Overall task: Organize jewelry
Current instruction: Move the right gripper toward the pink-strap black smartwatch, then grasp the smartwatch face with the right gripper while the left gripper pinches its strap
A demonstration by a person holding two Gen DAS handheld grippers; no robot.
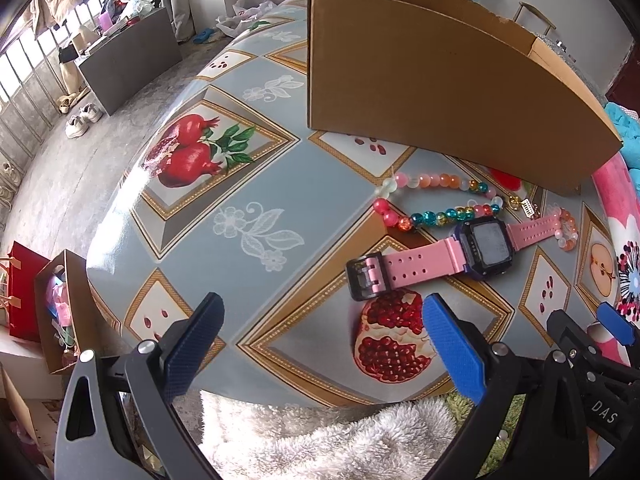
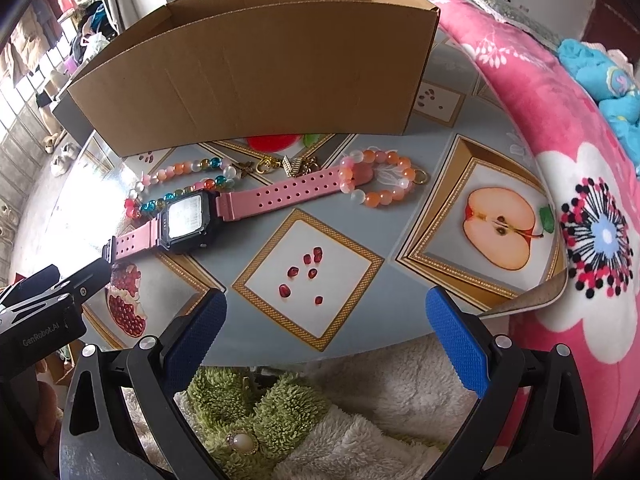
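A pink-strapped digital watch lies flat on the fruit-patterned table. Behind it rest a multicoloured bead bracelet, a peach-and-white bead bracelet draped over the strap's end, and a small gold charm piece. An open cardboard box stands just beyond them. My left gripper hovers open over the table's near edge, the watch buckle just ahead of it. My right gripper is open too, over the printed seeds, holding nothing.
A pink flowered blanket lies along the table's right side. White and green fluffy fabric sits below the near edge. On the floor to the left stand a red bag and a small box of items.
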